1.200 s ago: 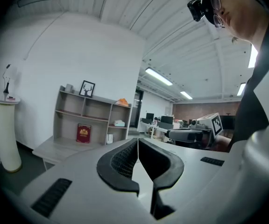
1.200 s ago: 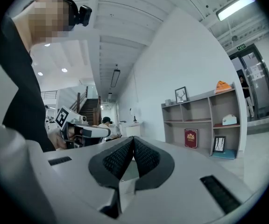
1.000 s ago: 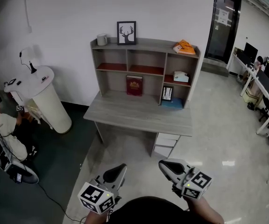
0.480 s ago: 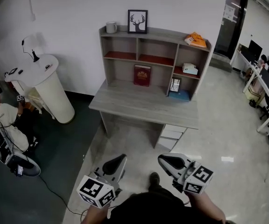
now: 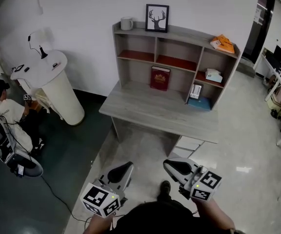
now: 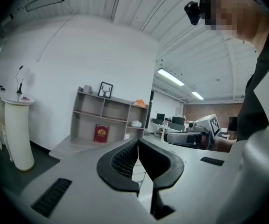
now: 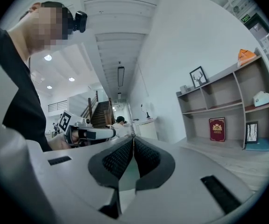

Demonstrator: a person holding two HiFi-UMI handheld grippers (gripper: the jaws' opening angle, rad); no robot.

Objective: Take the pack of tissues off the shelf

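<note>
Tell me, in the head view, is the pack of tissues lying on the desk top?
No, the pack of tissues sits inside the right-hand column of the shelf, on its middle board, above the desk top.

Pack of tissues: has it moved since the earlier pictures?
No. The pack of tissues still lies in the same right-hand compartment of the shelf unit; only the view has shifted.

Left gripper [image 5: 122, 171] and right gripper [image 5: 175, 167] are both held level and side by side, jaws closed, empty.
</note>
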